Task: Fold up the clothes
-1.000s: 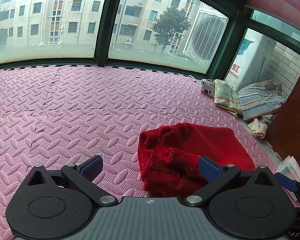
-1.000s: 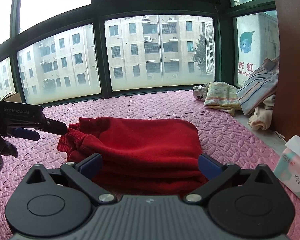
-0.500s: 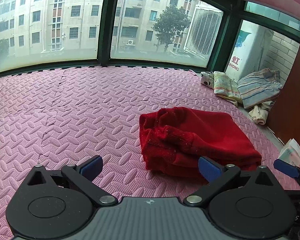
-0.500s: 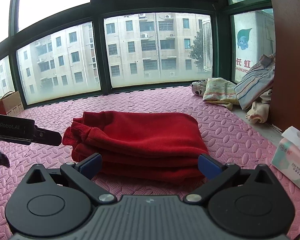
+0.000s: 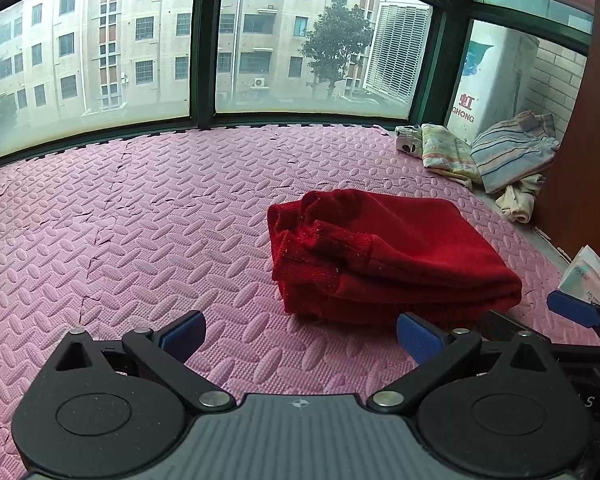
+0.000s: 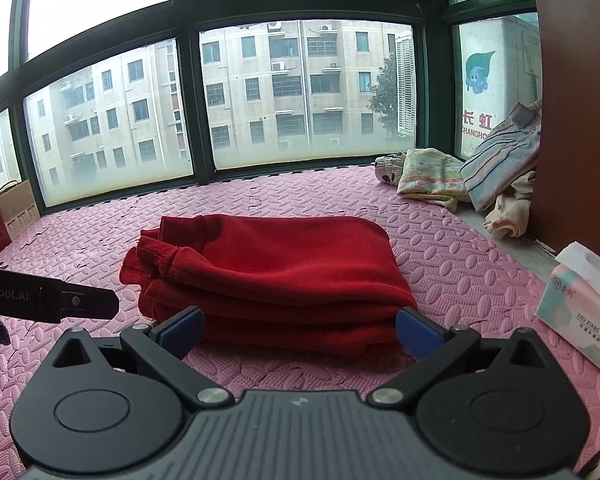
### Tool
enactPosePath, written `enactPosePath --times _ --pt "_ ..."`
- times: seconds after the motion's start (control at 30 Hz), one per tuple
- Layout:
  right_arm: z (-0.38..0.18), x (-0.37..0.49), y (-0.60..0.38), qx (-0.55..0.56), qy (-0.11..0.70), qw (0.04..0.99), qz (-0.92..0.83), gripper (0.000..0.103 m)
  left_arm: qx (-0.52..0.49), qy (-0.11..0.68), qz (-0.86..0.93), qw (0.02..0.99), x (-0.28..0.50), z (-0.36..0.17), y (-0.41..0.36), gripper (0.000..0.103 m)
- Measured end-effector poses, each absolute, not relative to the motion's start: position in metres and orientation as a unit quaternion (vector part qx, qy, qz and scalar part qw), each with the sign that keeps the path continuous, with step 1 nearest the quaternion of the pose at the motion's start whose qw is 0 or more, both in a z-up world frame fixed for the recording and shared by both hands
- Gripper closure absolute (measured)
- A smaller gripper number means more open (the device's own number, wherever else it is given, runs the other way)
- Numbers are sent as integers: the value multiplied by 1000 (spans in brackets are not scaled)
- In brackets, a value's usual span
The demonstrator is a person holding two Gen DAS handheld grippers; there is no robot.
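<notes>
A folded red garment lies on the pink foam mat, also in the right wrist view. My left gripper is open and empty, just short of the garment's near left corner. My right gripper is open and empty, its blue fingertips flanking the garment's near edge without holding it. The left gripper's body shows at the left of the right wrist view; a right fingertip shows at the right of the left wrist view.
A pile of other clothes lies in the far right corner by a brown wall. A tissue pack sits at right. Boxes stand at far left. Windows bound the mat at the back.
Both grippers have drawn back from the red garment, so it now sits farther away and fully in view. The garment itself has stayed folded on the mat.
</notes>
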State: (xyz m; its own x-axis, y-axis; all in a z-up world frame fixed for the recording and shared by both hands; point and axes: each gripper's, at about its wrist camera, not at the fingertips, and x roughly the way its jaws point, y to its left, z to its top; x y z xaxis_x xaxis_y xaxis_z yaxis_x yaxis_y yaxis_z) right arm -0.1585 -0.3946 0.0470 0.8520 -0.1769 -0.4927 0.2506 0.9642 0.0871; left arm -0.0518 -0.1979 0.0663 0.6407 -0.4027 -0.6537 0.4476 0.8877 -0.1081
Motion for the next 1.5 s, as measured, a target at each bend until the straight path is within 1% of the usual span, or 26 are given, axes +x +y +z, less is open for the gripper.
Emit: enactPosePath --times 1.5 --pt "42 -164 -399 72 292 942 -152 0 63 380 -232 893 -73 48 -213 0"
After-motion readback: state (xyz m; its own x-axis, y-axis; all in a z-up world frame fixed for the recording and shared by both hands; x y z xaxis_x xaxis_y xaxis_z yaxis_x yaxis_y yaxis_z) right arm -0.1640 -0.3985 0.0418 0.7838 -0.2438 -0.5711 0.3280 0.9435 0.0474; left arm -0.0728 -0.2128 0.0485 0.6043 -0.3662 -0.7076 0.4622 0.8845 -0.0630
